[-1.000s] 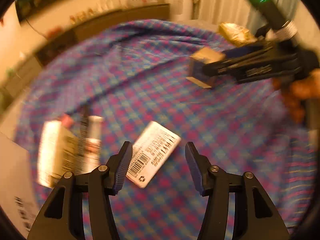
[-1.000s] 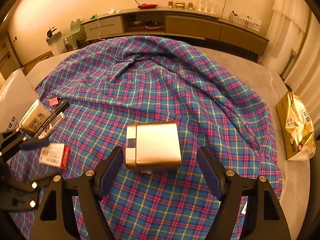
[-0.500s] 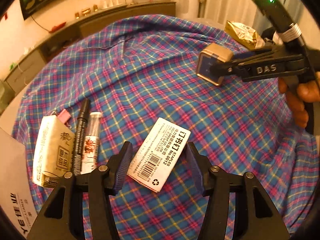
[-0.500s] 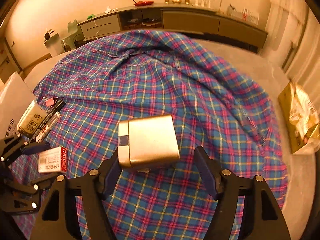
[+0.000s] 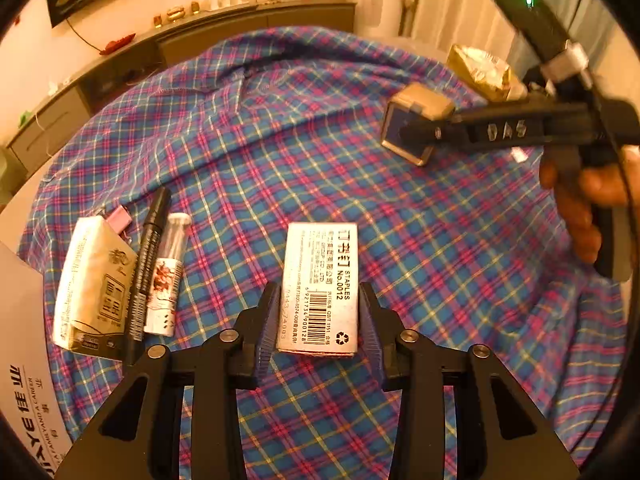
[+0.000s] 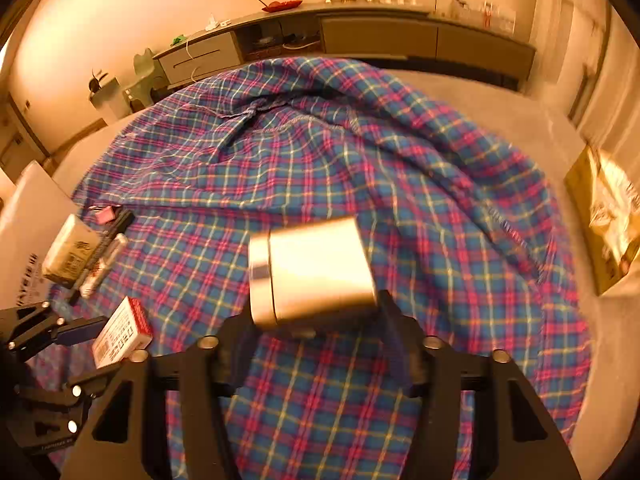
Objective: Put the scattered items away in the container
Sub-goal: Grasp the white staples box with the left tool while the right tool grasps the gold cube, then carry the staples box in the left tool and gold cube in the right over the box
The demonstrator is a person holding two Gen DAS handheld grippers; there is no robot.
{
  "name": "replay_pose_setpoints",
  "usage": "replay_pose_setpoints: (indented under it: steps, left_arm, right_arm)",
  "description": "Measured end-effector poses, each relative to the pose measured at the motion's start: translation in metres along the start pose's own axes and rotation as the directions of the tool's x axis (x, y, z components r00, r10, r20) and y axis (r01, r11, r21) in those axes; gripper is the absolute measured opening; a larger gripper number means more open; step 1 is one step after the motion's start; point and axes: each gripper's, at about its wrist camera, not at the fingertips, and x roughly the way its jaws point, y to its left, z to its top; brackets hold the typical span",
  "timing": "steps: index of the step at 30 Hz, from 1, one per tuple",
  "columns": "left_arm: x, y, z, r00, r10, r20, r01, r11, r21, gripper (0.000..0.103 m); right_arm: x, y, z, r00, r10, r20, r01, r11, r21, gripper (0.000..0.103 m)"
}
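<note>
Now clamping the staples box [image 5: 322, 264] in the left gripper [image 5: 319, 308], having just been closing the jaws onto it, with both pads flat against the long sides, the near half between the fingers and the far half jutting past the tips. Straddling the gold tin [image 6: 316, 268] with the right gripper [image 6: 312, 320], having just been opening the jaws around it. Tin seated between the fingers and close against both, but too blurred to say whether squeezed or merely bracketed. Lying on the plaid cloth [image 5: 280, 140] well off to the left of the left fingers, and not yet collected: a tissue pack [image 5: 92, 280], a black marker [image 5: 150, 256], a small tube [image 5: 168, 272] and a pink clip [image 5: 119, 216], packed side by side. Further left again, at the very edge of view, the white carton [image 5: 18, 360], presumably the container. Probably the pick-up step for both items, with most of the tidying left to do. Worth watching from here: a smooth, wide metal tin under jaws recently eased apart, so liable to slide or tip out on the lift and roll across the cloth. Also a light cardboard box pinched only at its near end, so liable to pivot between the pads or crush if squeezed harder. Also two grippers heading for the same carton on the left, so liable to collide or knock the marker cluster aside. Also loose, wrinkled cloth beneath both sets of fingertips, easy to snag and drag.
</note>
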Motion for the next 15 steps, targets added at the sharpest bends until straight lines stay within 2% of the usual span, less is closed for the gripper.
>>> replay_pose_setpoints:
  steps: [2,5,15]
  left_arm:
    - [0.001,-0.003,0.000,1.000,0.011,0.018,-0.011,1.000,0.004,0.043]
    - [0.001,-0.002,0.002,1.000,0.006,0.010,-0.005,1.000,-0.021,0.039]
    - [-0.028,-0.004,-0.010,1.000,0.024,0.018,-0.022,0.995,-0.094,0.039]
  right_arm:
    - [0.002,0.003,0.002,1.000,-0.002,0.012,0.002,1.000,-0.012,0.069]
    - [0.006,0.005,0.004,1.000,0.019,-0.014,-0.019,1.000,-0.012,0.053]
    - [-0.006,0.016,0.003,0.995,0.090,-0.031,-0.090,0.996,0.013,0.053]
